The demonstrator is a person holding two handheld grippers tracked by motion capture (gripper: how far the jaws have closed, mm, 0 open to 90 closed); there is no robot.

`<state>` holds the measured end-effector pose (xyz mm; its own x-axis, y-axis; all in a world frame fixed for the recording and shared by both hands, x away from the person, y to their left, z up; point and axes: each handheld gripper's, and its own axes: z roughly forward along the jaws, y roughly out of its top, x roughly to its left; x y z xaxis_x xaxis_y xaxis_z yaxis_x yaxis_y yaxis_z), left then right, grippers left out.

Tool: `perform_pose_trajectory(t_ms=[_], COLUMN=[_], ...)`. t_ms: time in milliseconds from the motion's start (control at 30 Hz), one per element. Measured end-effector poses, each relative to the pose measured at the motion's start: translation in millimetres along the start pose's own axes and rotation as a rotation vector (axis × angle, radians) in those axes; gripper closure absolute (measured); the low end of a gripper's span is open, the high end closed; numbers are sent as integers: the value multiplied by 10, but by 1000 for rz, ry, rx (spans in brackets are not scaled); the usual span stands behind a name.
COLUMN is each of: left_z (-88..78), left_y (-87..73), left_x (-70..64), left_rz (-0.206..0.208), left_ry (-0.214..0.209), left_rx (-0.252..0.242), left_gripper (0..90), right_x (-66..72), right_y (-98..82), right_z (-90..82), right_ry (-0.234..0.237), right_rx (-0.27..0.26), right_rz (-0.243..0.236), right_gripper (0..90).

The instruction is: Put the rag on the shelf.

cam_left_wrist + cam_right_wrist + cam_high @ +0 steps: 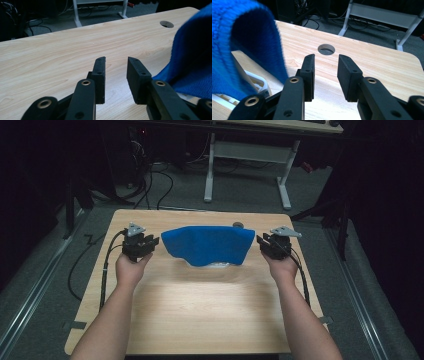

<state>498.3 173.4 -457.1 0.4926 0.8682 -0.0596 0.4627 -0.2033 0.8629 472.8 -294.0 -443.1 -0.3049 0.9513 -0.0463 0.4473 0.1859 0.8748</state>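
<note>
A blue knitted cloth [207, 245] lies draped over a white object at the table's 12 o'clock half, long axis running 9 to 3. Left gripper [150, 243] and right gripper [263, 241] flank its ends, equally near, both part-open and empty.

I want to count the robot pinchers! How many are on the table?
2. The left gripper is held at the blue cloth's left end, and the right gripper at its right end. Both are open and grip nothing.
</note>
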Motion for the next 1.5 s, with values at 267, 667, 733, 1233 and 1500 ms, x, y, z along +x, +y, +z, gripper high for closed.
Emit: perform_pose_trajectory(t_ms=[267, 667, 733, 1233, 1500], left_z=[-154, -521, -573, -1066, -930], left_y=[-22, -225, -263, -807, -1173], left_x=[90, 55, 30, -552, -1093], left_rz=[-7, -36, -46, 1, 60], left_ry=[19, 19, 21, -1, -85], left_rx=[-14, -41, -33, -22, 101], left_gripper=[687, 676, 668, 522, 411], right_x=[-51, 17, 41, 460, 818], right_y=[-1, -125, -133, -466, -873], right_z=[-107, -398, -471, -1134, -1285], right_ry=[-17, -11, -3, 33, 75], right_rx=[-3, -33, -27, -46, 26], right_rz=[-11, -49, -53, -136, -164], right_gripper=[659, 623, 609, 508, 427])
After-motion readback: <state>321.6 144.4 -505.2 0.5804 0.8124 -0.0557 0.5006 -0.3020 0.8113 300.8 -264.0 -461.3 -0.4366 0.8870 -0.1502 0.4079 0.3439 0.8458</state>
